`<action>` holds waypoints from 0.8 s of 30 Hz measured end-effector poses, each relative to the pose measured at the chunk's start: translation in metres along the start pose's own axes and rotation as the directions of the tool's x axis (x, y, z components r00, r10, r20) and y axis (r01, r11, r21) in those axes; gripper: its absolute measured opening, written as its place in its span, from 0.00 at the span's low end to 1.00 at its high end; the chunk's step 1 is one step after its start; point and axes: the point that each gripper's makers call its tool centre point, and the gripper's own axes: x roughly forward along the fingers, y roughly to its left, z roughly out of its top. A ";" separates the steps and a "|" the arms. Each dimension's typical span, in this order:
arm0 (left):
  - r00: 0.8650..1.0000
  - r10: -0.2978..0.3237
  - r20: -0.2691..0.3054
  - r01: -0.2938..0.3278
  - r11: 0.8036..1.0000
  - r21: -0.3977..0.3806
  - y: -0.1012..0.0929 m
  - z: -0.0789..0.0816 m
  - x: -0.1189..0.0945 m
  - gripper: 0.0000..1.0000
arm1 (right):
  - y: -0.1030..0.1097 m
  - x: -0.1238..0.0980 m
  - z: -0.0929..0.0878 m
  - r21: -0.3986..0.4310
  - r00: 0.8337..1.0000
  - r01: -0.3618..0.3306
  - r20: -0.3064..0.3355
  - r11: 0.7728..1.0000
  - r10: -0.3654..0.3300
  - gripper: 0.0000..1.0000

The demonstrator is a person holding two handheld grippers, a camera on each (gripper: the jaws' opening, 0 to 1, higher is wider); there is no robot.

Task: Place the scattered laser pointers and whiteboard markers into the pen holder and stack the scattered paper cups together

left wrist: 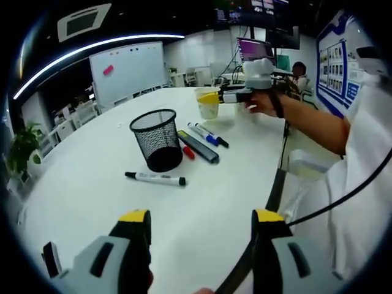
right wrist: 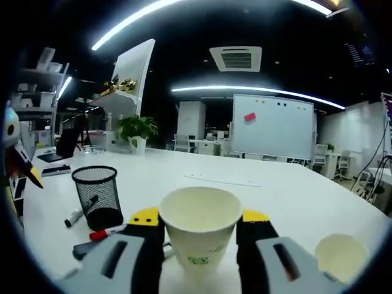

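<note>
Now right gripper (right wrist: 199, 236) pinching paper cup (right wrist: 199, 228), seemingly empty, left gripper (left wrist: 202, 223) spread

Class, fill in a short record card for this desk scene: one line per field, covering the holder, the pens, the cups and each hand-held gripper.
Surface: white table
Pen holder: black mesh pen holder, upright, nothing visible inside
Loose pens: black-capped marker; red marker; blue marker; all lying outside the holder
Cups: paper cup between right hand-held gripper jaws; second cup standing apart
Left hand-held gripper: open, empty
</note>
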 end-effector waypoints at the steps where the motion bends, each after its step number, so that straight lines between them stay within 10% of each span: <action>1: 1.000 -0.001 -0.001 0.001 1.000 0.001 0.000 0.000 0.000 0.67 | -0.001 -0.001 0.001 0.000 1.000 0.002 0.001 1.000 -0.002 0.47; 24: 1.000 -0.006 0.004 0.006 1.000 0.005 -0.001 0.003 0.001 0.67 | -0.001 -0.009 0.025 -0.013 0.999 0.008 0.043 1.000 -0.007 0.47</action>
